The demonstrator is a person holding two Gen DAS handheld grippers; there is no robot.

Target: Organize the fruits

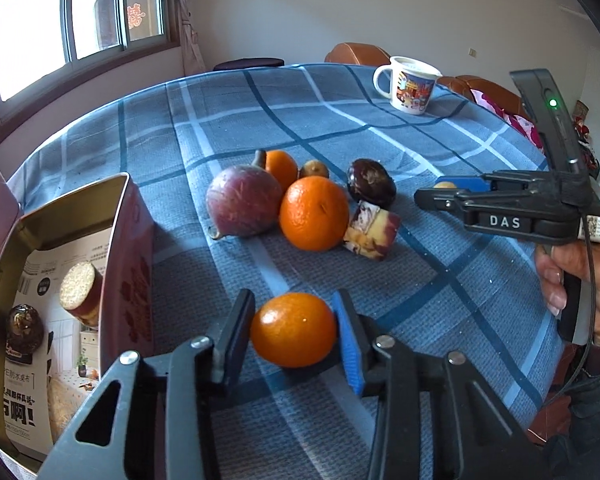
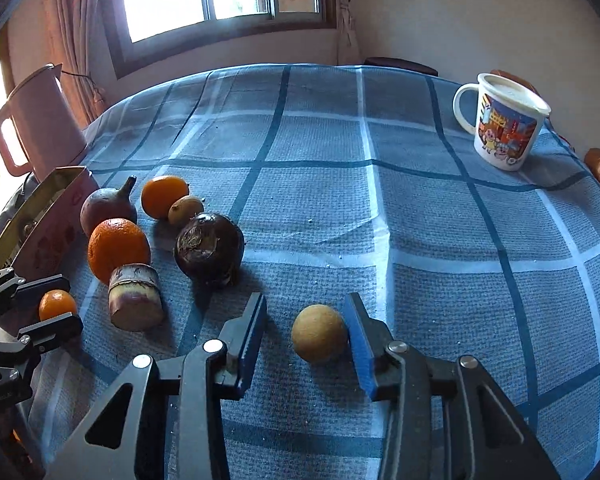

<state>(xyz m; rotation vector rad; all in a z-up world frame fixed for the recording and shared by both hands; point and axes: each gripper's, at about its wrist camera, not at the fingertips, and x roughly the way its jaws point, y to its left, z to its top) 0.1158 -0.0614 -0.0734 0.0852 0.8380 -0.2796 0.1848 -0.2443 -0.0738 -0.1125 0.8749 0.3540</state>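
Round table under blue checked cloth (image 2: 420, 208). Open metal tin (image 1: 16, 264) at left edge, two items already inside. Fruit cluster (image 1: 300, 200) at centre. Left gripper (image 1: 294, 332): fingers closed against small glossy orange mandarin (image 1: 293, 329), both pads touching. Right gripper (image 2: 306, 334): fingers spread around small tan round fruit (image 2: 319, 333), only right pad touching. Risk judged: one-sided contact could roll tan fruit away; smooth mandarin could slip if squeezed off-centre.

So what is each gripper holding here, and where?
Left gripper clamps the small orange across its sides. Right gripper brackets the tan fruit, not gripped.
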